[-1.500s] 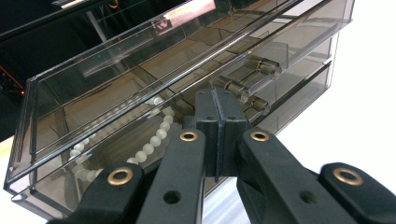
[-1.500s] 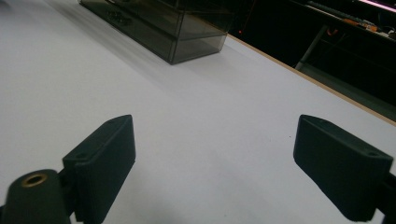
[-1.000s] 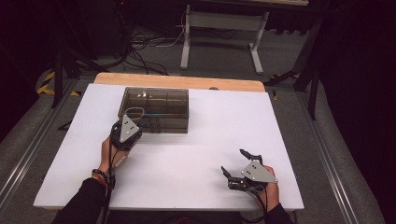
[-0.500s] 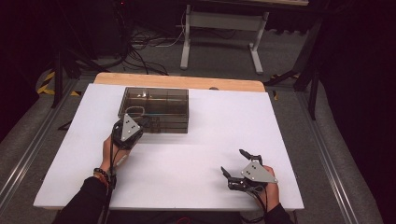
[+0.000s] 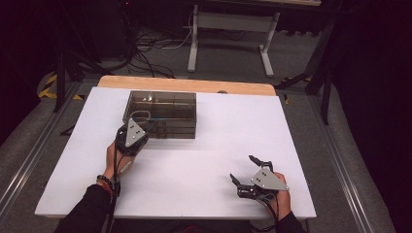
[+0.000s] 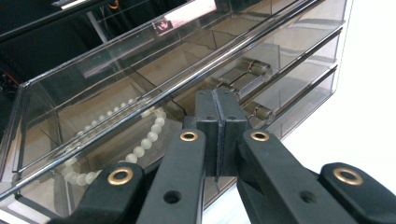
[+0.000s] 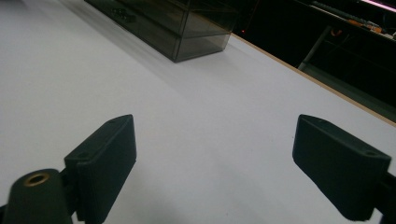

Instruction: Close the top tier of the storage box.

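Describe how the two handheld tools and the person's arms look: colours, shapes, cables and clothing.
The left tool and the right tool are both black, each topped by a grey three-cornered plate. Their jaws end in blocky black pads on arms with brass-ringed holes. A dark cable trails from the right one. The person wears dark sleeves and beaded bracelets on the left wrist.

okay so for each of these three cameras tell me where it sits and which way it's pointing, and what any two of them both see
High view: above the person's side, facing forward and down on the white table; both forearms, left gripper, right gripper.
Left gripper view: on the left gripper, shut jaws against the clear drawer box; pearl beads inside.
Right gripper view: on the right gripper, open jaws low over the table, facing the box.
Shared: all three see the box.
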